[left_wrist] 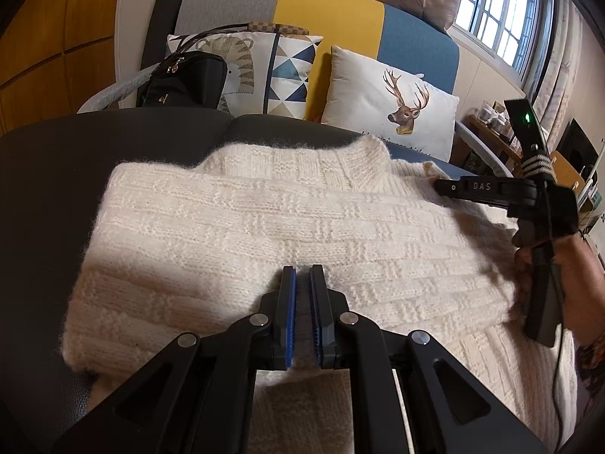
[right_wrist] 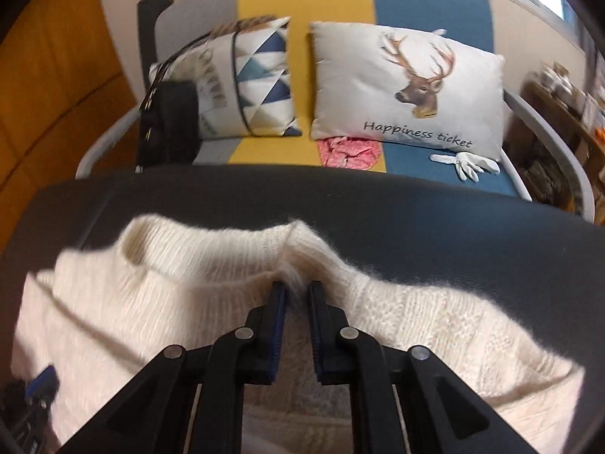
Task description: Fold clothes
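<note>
A cream knitted sweater (left_wrist: 264, 219) lies spread on a dark grey padded surface (left_wrist: 56, 170), its collar (left_wrist: 340, 162) at the far side. My left gripper (left_wrist: 301, 270) is shut on a fold of the sweater near its near edge; fuzzy knit shows between the blue pads. In the right wrist view my right gripper (right_wrist: 297, 287) pinches a raised ridge of the sweater (right_wrist: 416, 321) at the shoulder beside the collar. The left wrist view shows that gripper (left_wrist: 438, 185) from the side at the far right, held by a hand (left_wrist: 529, 265).
Behind the surface stands a grey, yellow and blue sofa (right_wrist: 302, 0) with a deer cushion (right_wrist: 408, 87), a triangle-patterned cushion (right_wrist: 264, 83), a black bag (left_wrist: 181, 83), a pink cloth (right_wrist: 348, 151) and a white glove (right_wrist: 465, 162). A window (left_wrist: 499, 11) and cluttered shelves (right_wrist: 559, 113) are at right.
</note>
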Available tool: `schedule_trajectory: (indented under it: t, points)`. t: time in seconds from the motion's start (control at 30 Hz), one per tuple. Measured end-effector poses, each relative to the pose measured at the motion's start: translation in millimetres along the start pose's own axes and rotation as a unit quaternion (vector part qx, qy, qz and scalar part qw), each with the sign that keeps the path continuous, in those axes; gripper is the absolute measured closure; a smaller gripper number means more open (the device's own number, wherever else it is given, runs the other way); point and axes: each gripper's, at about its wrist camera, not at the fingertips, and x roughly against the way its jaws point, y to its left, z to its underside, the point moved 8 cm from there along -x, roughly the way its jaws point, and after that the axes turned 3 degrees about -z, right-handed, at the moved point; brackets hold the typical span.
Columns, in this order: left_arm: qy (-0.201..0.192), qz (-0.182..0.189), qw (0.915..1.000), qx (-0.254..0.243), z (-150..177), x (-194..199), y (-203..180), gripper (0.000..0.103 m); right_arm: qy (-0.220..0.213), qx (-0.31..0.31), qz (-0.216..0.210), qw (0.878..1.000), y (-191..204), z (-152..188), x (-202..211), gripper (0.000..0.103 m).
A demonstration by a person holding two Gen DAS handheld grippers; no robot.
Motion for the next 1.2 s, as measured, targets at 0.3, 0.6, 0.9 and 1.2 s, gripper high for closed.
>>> schedule_trajectory:
  t: [0.3, 0.6, 0.9, 1.2]
  points:
    - [0.011, 0.016, 0.9998, -0.008, -34.1, 7.9, -18.1, 0.094, -0.016, -0.041, -0.048, 0.998, -3.2, -4.5, 1.9, 0.093]
    - [0.103, 0.021, 0.9854, -0.134, -76.1, -91.4, -86.7, 0.094, -0.013, -0.030, -0.022, 0.999, 6.7, -7.6, 4.5, 0.093]
    - [0.050, 0.059, 0.9964, -0.033, -86.5, -112.3, -58.4, 0.092, -0.018, -0.033, -0.031, 0.999, 4.9, -6.4, 4.7, 0.093]
    - [0.032, 0.027, 0.9980, -0.047, -75.7, -100.3, -57.8, 0.092, 0.016, -0.056, -0.076, 0.995, -2.1, -10.7, 33.1, 0.085]
